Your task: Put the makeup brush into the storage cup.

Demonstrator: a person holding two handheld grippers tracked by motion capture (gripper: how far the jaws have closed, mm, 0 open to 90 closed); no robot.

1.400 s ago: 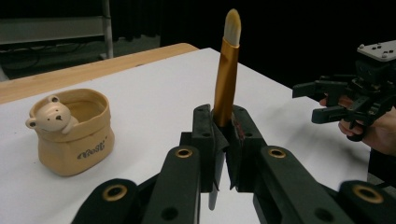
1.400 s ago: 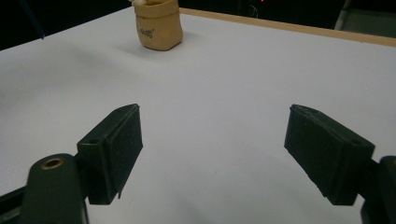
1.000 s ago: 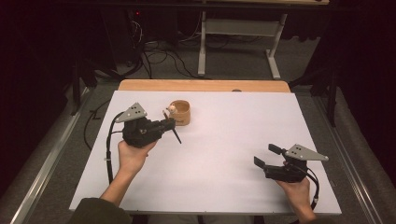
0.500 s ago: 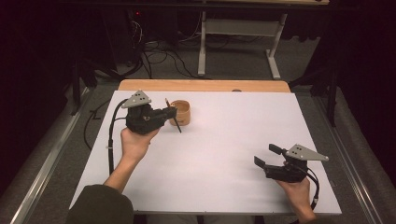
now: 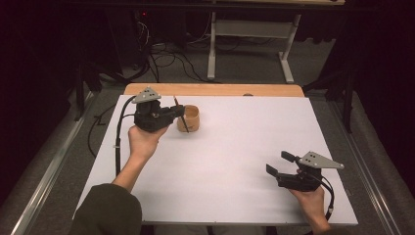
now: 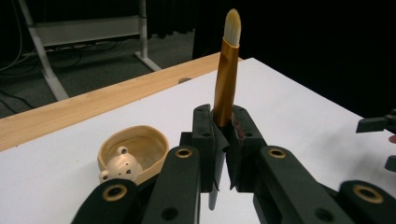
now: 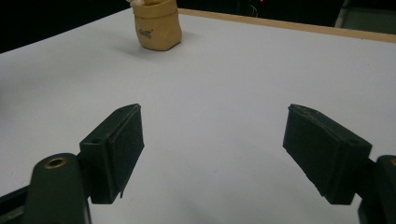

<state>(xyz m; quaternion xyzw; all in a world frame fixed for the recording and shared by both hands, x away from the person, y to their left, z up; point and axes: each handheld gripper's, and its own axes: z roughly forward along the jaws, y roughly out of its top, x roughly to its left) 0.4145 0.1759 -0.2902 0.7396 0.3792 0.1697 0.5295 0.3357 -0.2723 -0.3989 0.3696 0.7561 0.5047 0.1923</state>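
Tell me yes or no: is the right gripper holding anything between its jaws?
No. In the right gripper view, the right gripper has its jaws spread wide with only bare white table between them.

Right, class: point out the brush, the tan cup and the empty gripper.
brush [image 6: 225,81], left gripper view, gold ferrule.
tan cup [image 5: 192,118], high view, outer wall.
right gripper [image 7: 224,154], right gripper view, midway between open jaws.

White tabletop [image 5: 235,147] bare across centre, right, near side: free passage there; lone obstacle wooden cup [image 5: 189,118] at far left, bear figure [image 6: 120,163] inside; left gripper [image 5: 172,113] just beside cup, clamped brush [image 6: 226,79] standing over rim; right gripper [image 5: 275,164] near right, jaws spread, well apart
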